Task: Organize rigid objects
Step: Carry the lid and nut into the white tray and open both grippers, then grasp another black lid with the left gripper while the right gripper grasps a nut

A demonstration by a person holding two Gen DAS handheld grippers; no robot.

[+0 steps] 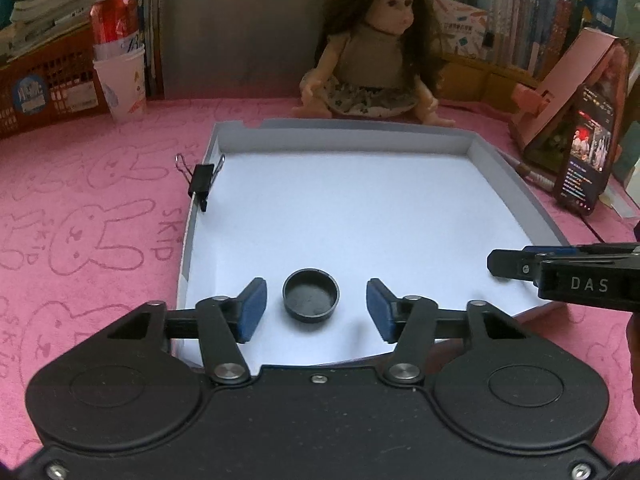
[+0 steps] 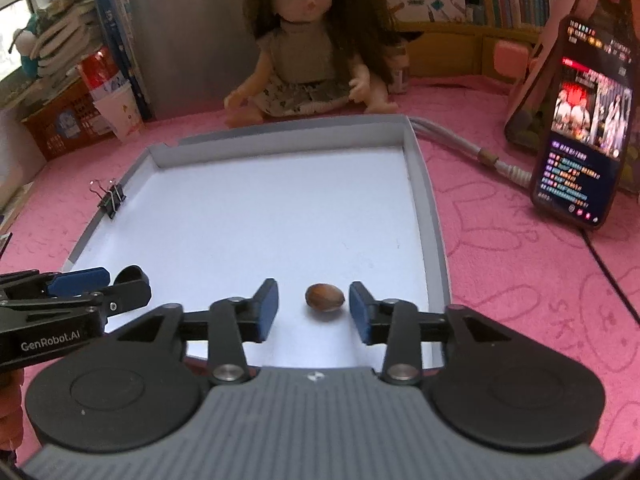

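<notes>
Now both pairs of fingers stand apart around black cap and brown nut.

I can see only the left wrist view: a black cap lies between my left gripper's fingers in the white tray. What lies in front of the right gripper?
Observer: A small brown nut lies on the tray floor, between the right gripper pads, touching neither.
Operator: Are its jaws open?
Observer: Yes, open, with clear gaps on both sides of the nut.
Operator: Anything behind the doll?
Observer: A small jar stands by the doll, near its arm.
</notes>
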